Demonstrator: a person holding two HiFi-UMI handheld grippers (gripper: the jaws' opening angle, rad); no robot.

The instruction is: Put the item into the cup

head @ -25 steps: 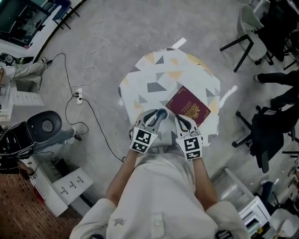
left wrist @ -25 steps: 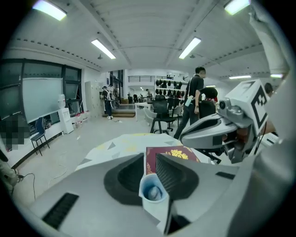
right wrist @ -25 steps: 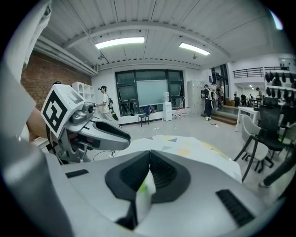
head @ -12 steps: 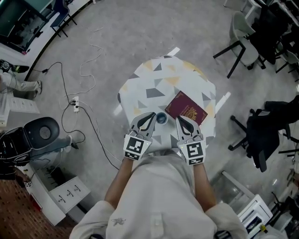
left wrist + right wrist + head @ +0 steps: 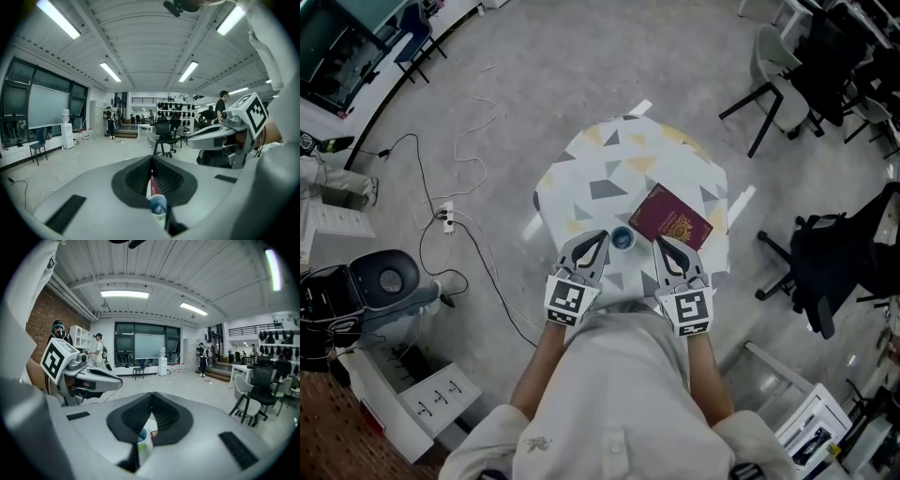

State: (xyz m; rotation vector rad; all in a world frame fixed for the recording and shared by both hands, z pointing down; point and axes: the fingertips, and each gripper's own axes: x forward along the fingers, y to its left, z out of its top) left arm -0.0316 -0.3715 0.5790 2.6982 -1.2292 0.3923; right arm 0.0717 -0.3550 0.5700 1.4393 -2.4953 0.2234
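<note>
A small blue cup (image 5: 622, 238) stands on the round patterned table (image 5: 609, 159), near its front edge. A dark red passport (image 5: 672, 217) lies flat just right of the cup. My left gripper (image 5: 604, 233) hovers just left of the cup, jaws shut with nothing between them. My right gripper (image 5: 659, 240) sits to the cup's right at the passport's near corner, also shut and empty. In the left gripper view the cup (image 5: 158, 206) and a sliver of passport (image 5: 153, 186) show below the closed jaws. The right gripper view shows the cup (image 5: 142, 441) low between its pads.
Cables (image 5: 459, 225) trail across the grey floor left of the table. A grey machine (image 5: 389, 281) and white drawers (image 5: 422, 398) stand at lower left. Office chairs (image 5: 773, 70) stand at upper right, a dark chair (image 5: 830, 262) at right. People stand far off in the hall.
My left gripper has drawn back from the cup, which one second ago sat at its tips. The head view has shifted slightly. Cup and passport stay put.
</note>
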